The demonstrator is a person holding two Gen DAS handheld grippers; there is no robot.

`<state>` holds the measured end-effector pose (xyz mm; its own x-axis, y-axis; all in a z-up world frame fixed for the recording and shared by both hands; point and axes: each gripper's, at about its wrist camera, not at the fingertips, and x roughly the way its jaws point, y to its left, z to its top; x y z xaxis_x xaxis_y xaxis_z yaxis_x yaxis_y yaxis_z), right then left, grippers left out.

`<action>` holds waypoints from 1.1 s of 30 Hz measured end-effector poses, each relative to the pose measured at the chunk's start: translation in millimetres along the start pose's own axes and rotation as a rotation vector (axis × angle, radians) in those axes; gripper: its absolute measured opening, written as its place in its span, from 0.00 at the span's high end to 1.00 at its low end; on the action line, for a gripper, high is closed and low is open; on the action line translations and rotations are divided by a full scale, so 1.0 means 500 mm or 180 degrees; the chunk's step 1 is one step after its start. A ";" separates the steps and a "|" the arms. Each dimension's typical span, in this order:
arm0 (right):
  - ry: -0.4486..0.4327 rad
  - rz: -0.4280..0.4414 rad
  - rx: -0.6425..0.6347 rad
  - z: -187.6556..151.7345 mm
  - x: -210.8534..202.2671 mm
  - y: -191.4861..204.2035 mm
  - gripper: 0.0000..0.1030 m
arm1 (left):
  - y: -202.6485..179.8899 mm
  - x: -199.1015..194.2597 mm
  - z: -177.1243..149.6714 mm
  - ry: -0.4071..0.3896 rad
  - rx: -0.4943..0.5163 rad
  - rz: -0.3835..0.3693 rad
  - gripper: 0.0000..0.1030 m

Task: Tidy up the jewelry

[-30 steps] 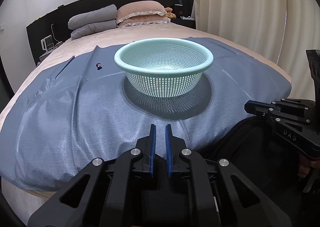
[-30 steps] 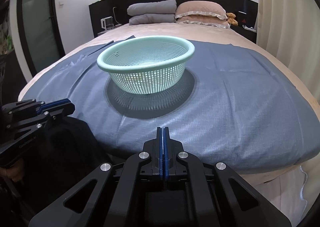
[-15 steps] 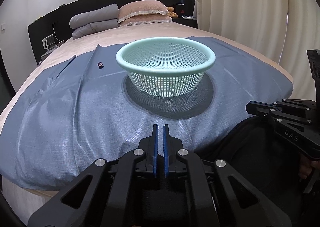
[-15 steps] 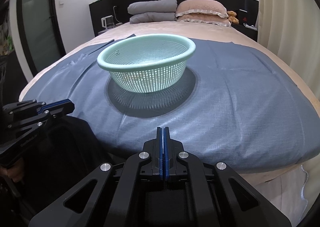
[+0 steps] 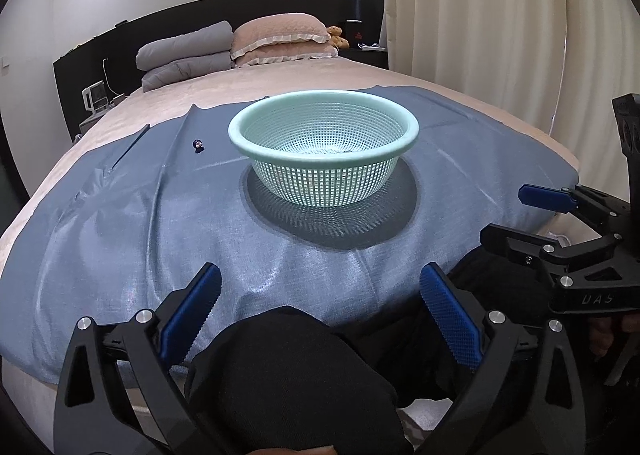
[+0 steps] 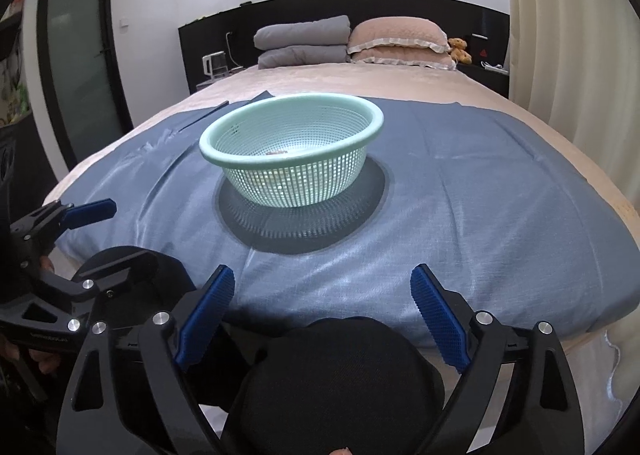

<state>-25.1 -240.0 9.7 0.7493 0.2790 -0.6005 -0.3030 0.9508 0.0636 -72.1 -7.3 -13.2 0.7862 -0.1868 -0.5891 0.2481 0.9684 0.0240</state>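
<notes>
Likely the bead (image 5: 197, 143) is light, hard and prone to roll, best pinched across its middle. It lies on the blue cloth (image 5: 120, 239) just left of the basket (image 5: 408, 131), well ahead of the left gripper (image 5: 320, 309). Both it and the right gripper (image 6: 323, 305) have just opened wide, holding nothing.

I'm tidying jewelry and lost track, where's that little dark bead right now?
In the left wrist view the bead lies on the blue cloth, just left of the green basket and apart from it; the right wrist view doesn't show it.
</notes>
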 end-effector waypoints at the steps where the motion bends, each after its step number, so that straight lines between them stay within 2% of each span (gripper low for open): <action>1: 0.0008 0.0003 0.0012 0.000 0.001 -0.001 0.17 | 0.001 0.000 0.000 -0.0002 -0.0011 -0.0001 0.06; 8: 0.0017 0.0004 0.0040 0.000 0.001 -0.005 0.17 | 0.004 0.001 -0.001 0.0014 -0.0030 0.0001 0.06; 12: -0.0004 -0.0010 0.0025 -0.001 0.000 -0.003 0.17 | 0.007 0.001 0.000 0.0015 -0.0066 0.0082 0.06; 13: -0.0025 -0.0004 0.0013 -0.001 -0.003 -0.002 0.29 | 0.008 0.004 0.000 0.0037 -0.0077 0.0099 0.06; 14: -0.0003 -0.0013 -0.0001 -0.002 0.001 -0.001 0.54 | 0.009 0.003 0.000 0.0031 -0.0090 0.0128 0.06; 15: 0.0078 -0.0042 -0.0008 -0.002 0.010 0.000 0.66 | 0.009 0.001 0.000 0.0002 -0.0097 0.0161 0.07; 16: 0.0180 -0.0040 -0.0006 -0.003 0.022 0.000 0.87 | 0.009 -0.001 -0.001 -0.0019 -0.0092 0.0190 0.22; 17: 0.0262 0.0001 0.0015 -0.003 0.033 -0.003 0.96 | 0.008 0.002 -0.002 0.0011 -0.0081 0.0216 0.40; 18: 0.0283 0.0023 0.0044 -0.004 0.036 -0.006 0.96 | 0.008 0.010 -0.002 0.0077 -0.0080 0.0234 0.50; 19: 0.0282 0.0019 0.0070 -0.005 0.035 -0.009 0.97 | 0.012 0.018 -0.003 0.0146 -0.0098 0.0238 0.71; 20: 0.0276 0.0011 0.0076 -0.005 0.034 -0.009 0.98 | 0.016 0.025 -0.003 0.0209 -0.0133 0.0228 0.81; 21: 0.0272 -0.0008 0.0062 -0.006 0.033 -0.008 0.98 | 0.022 0.028 -0.003 0.0231 -0.0179 0.0204 0.85; 22: 0.0270 -0.0030 0.0042 -0.006 0.032 -0.006 0.98 | 0.027 0.028 -0.004 0.0232 -0.0214 0.0139 0.94; 23: 0.0268 -0.0047 0.0025 -0.006 0.031 -0.004 0.98 | 0.031 0.027 -0.005 0.0225 -0.0236 0.0099 0.95; 28: 0.0283 -0.0019 0.0031 -0.005 0.031 -0.002 0.97 | 0.032 0.031 -0.008 0.0254 -0.0257 0.0093 0.93; 30: 0.0230 0.0025 0.0071 -0.005 0.025 -0.007 0.94 | 0.037 0.028 -0.008 0.0232 -0.0300 0.0078 0.62; 31: 0.0215 0.0035 0.0103 -0.005 0.023 -0.011 0.93 | 0.040 0.025 -0.006 0.0220 -0.0326 0.0095 0.30; 32: 0.0212 0.0042 0.0137 -0.004 0.022 -0.017 0.84 | 0.043 0.018 -0.005 0.0172 -0.0361 0.0105 0.16; 33: 0.0211 0.0062 0.0170 -0.004 0.022 -0.020 0.75 | 0.044 0.009 -0.006 0.0098 -0.0381 0.0091 0.15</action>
<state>-15.2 -246.9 0.8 0.7024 0.2898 -0.6501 -0.2841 0.9516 0.1173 -64.7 13.8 -18.0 0.7737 -0.1556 -0.6142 0.1551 0.9864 -0.0545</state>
